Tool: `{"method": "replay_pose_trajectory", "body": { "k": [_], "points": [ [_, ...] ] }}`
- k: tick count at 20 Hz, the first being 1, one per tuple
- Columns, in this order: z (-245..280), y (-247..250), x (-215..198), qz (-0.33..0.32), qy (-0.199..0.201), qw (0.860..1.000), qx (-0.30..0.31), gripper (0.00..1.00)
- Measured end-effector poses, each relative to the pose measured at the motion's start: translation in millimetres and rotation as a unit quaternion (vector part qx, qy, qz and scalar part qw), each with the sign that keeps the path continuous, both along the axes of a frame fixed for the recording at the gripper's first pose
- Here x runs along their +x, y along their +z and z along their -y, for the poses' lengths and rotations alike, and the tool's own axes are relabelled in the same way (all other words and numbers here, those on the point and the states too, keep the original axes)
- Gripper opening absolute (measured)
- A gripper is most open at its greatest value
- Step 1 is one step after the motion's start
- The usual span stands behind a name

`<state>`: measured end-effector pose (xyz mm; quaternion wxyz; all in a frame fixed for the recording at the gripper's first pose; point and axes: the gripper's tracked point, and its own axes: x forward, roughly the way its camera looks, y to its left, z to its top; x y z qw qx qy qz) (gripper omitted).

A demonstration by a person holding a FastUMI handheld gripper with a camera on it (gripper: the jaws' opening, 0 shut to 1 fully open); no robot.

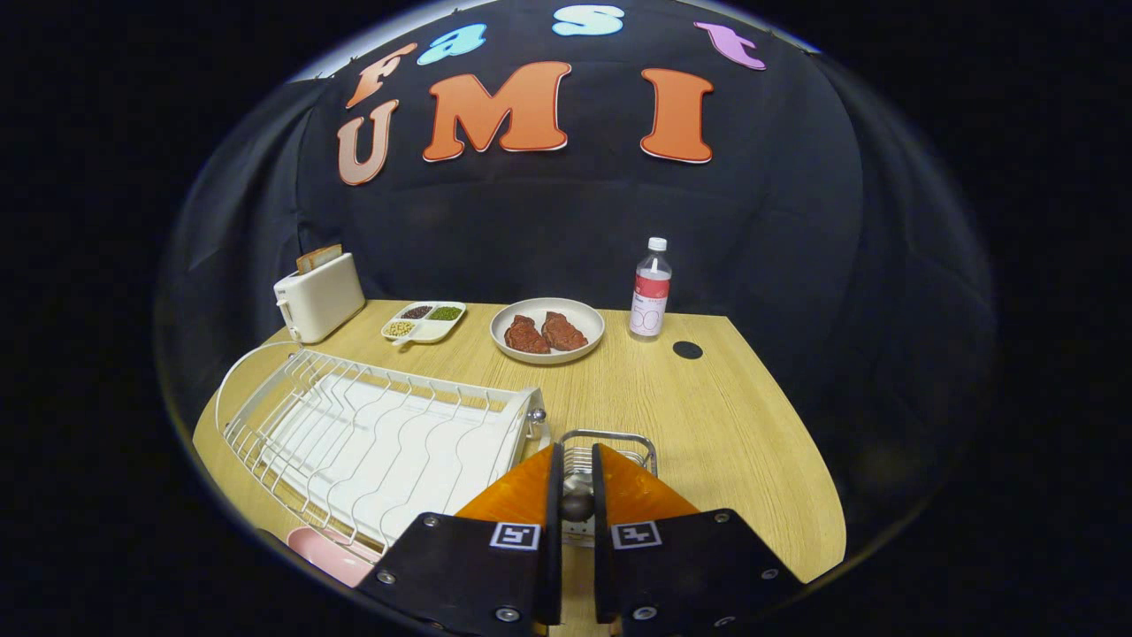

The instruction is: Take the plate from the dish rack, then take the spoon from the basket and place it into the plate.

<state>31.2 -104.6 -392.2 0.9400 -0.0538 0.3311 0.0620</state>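
Hand-held gripper [576, 506] fingers pinch spoon [577, 497] above basket [610, 440]; wooden table [707, 416].

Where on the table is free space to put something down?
Free: the bare wood between the water bottle, the wire basket and the table's edge. Crowded: the dish rack, toaster, divided tray and plate of meat.

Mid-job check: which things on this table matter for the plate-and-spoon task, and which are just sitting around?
Belongs to the job:
- dish rack
- pink plate, beside the rack
- wire basket, just ahead of the fingers
- spoon, gripped between the fingers
- gripper

Just lying about:
- toaster
- divided dish of beans
- bowl of meat
- water bottle
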Motion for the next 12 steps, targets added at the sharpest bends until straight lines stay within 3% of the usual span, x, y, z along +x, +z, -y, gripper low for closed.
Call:
{"method": "replay_pose_trajectory", "body": {
  "k": [6, 12],
  "points": [
    [-5.5, 8.8, 11.2, -0.006, 0.006, 1.0, 0.005, 0.14],
    [-4.6, 50.9, 20.0, 0.022, 0.013, 1.0, 0.016, 0.13]
  ]
}}
